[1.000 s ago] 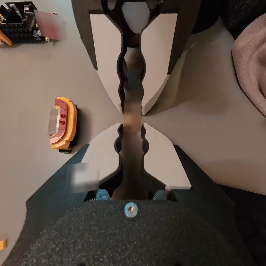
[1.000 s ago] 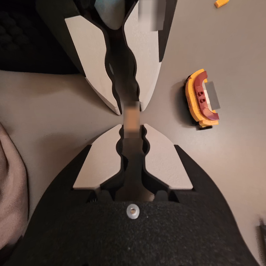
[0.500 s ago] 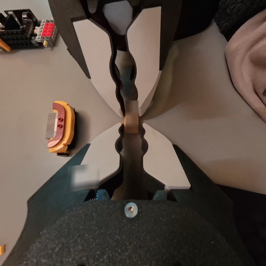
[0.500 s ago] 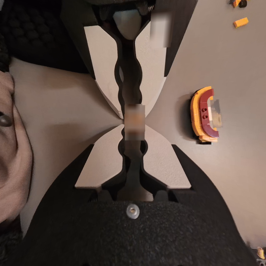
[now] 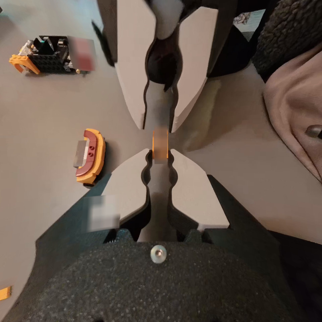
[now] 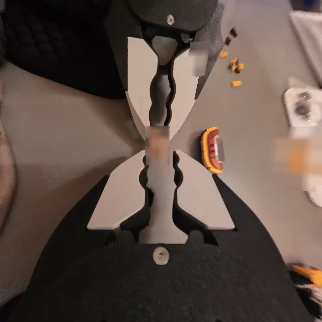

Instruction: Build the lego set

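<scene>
My two grippers meet tip to tip above the grey table. My left gripper (image 5: 160, 150) is shut on the near end of a small orange Lego piece (image 5: 154, 144), partly under a mosaic patch. My right gripper (image 6: 159, 151) faces it; its jaws stand slightly wider than the piece, a narrow gap showing on one side. The right gripper shows at the top of the left wrist view (image 5: 157, 129). A curved orange and dark red sub-assembly (image 5: 90, 156) lies on the table beside the tips, also in the right wrist view (image 6: 211, 150).
A black and orange partial model (image 5: 45, 55) stands at the far left. Several loose orange and black pieces (image 6: 235, 66) and a white tray (image 6: 299, 108) lie to the right. A flat orange piece (image 5: 5, 294) lies near the left edge. A person's beige garment (image 5: 296, 113) borders the table. The tips of both grippers are at nearly the same place.
Both grippers have lifted and tilted, so more of the table shows. My left jaws have narrowed onto the orange piece. My right jaws have widened slightly around it.
</scene>
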### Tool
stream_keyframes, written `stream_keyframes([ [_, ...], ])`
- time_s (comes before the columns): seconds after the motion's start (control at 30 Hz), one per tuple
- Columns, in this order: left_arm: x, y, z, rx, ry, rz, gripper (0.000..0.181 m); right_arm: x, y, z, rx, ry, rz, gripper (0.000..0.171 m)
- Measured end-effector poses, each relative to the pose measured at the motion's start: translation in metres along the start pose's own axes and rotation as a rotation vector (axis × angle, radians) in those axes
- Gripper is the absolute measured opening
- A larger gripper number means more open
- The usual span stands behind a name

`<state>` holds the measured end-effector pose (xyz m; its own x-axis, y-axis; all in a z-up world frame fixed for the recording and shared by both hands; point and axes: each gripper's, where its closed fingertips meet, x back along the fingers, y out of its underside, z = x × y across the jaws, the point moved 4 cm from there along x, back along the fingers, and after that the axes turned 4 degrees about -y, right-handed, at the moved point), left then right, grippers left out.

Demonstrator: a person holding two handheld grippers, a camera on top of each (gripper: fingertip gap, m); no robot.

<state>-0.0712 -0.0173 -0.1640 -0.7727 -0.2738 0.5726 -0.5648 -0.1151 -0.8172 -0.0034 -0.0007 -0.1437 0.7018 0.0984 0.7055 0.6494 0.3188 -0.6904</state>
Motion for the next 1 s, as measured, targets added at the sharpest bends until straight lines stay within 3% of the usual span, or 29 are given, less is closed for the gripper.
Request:
stream_keyframes([
  [0.33, 0.003, -0.001, -0.012, 0.097, -0.064, -0.04, 0.017, -0.011, -0.008, -0.008, 0.507, 0.461, -0.039, 0.027],
  [0.77, 0.019, -0.018, -0.013, 0.084, -0.108, -0.01, 0.017, -0.014, -0.019, -0.003, 0.664, 0.642, -0.06, 0.011],
  [1.0, 0.026, -0.023, -0.01, 0.101, -0.083, 0.003, 0.017, -0.01, -0.025, -0.006, 0.712, 0.658, -0.053, 0.011],
])
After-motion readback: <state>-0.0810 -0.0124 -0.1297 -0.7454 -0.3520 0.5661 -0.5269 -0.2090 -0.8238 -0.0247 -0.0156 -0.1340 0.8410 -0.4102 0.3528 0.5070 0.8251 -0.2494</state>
